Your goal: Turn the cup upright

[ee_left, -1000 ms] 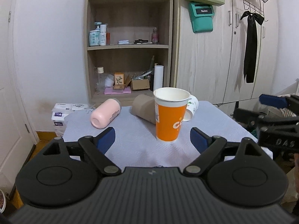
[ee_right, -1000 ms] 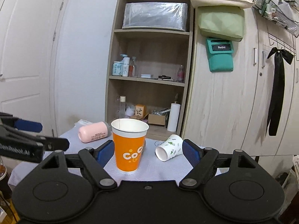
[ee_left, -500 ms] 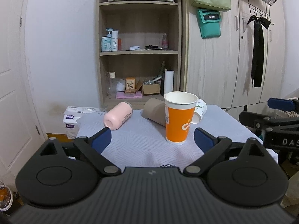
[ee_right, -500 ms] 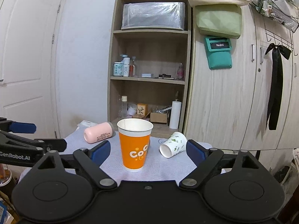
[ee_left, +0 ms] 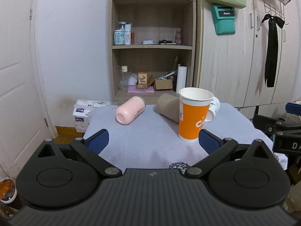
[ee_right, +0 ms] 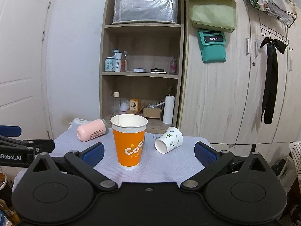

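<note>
So the orange paper cup (ee_right: 129, 144) was standing upright, mouth up, on the worktop (ee_right: 169, 167), which had a pale blue-grey cloth over it. Just behind it from my left camera lay a brown paper cup (ee_left: 167, 107) on its side, and tucked behind the orange one on the right was a white cup with a green leaf print (ee_right: 169, 140), also tipped over, mouth facing toward me. Off to the left was a pink tumbler (ee_left: 130, 110) lying on its side too. My left tongs (ee_left: 153, 138) were spread wide and holding nothing, hanging short of the cups. Same deal with my right tongs (ee_right: 149, 151): wide apart, empty, with the orange cup sitting beyond the gap. Wooden shelving (ee_right: 141, 71) stood behind everything.
</note>
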`<state>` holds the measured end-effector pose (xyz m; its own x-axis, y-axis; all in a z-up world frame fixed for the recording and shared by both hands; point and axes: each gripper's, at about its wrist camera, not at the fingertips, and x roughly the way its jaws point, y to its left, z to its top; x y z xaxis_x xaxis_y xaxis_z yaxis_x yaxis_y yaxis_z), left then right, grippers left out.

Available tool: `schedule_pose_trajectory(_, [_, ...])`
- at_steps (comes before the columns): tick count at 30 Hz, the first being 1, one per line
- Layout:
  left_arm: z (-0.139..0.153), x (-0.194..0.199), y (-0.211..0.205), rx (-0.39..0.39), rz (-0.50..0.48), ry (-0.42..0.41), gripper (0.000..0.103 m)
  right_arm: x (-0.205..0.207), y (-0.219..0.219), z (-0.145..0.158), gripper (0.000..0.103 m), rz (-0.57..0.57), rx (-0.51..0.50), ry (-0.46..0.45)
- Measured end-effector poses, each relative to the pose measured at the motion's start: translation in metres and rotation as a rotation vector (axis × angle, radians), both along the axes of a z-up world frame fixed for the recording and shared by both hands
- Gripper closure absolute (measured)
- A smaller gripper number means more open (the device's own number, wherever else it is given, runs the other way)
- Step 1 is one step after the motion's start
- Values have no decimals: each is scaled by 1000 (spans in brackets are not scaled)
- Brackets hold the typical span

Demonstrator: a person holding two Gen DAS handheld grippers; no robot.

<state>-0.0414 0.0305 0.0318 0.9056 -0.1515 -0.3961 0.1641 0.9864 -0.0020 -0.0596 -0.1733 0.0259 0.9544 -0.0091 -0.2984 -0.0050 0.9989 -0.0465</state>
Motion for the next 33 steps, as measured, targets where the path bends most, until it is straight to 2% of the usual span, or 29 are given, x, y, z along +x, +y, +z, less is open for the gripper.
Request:
schedule_pose_trajectory(9, [-4,5,1,40,58,28,0,0,-1,-2,0,-31,11,2])
schedule_pose_trajectory(17, [-5,6,2,39,56,43,0,2,-3,-3,0,-48,9,16])
schedule_pose_trajectory(21, [-7,8,3,13,27,78,0,3,-2,-4,0,-51,5,21])
schedule_pose_trajectory(28, [-10,10,2,23,42,85,0,6,-2,-5,0,-49,1,33])
schedule_pose_trajectory(33, [-12,15,5,24,125,82,0,10,-3,-4,0,-54,23,44])
